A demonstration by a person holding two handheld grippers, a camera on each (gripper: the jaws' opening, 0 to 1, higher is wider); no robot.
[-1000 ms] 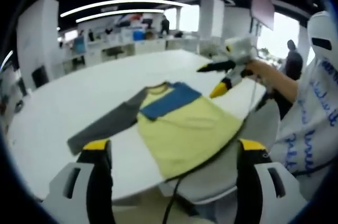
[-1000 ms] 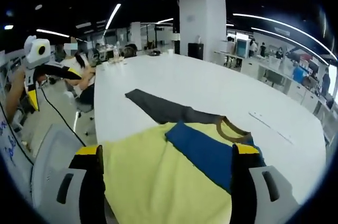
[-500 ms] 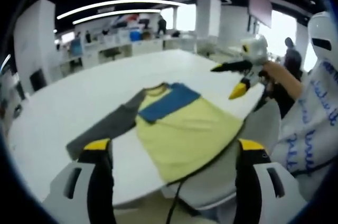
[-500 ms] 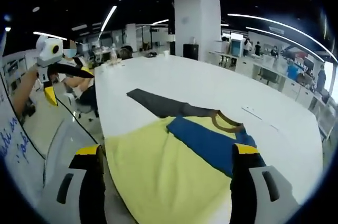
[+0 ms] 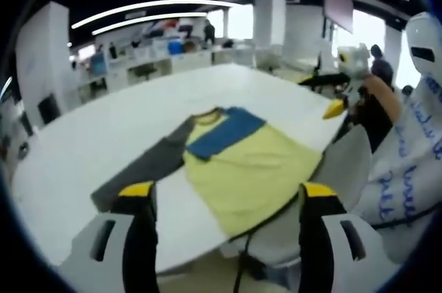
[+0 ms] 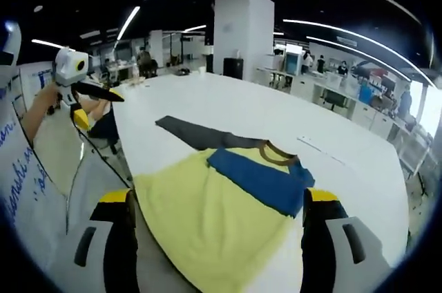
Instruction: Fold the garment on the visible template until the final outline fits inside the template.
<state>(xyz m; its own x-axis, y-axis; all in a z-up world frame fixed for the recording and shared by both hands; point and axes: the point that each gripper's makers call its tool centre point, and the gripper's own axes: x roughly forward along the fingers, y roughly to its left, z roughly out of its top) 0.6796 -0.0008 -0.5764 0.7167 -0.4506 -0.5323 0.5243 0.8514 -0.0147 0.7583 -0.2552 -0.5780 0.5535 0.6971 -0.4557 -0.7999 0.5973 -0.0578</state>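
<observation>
Shirt (image 5: 238, 165) (image 6: 228, 206) flat on white surface (image 5: 110, 127) (image 6: 228, 110), blue sleeve folded across yellow body, grey sleeve stretched out. Left gripper (image 5: 221, 193) (image 6: 88, 103) and right gripper (image 6: 217, 200) (image 5: 330, 92) held off the surface edge, jaws spread, empty.

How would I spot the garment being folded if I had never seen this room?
Find the big white table in the open office. On its near edge lies a shirt with a pale yellow body. A blue sleeve is folded across its chest and one dark grey sleeve stretches out flat, and nothing else there is so colourful.
</observation>
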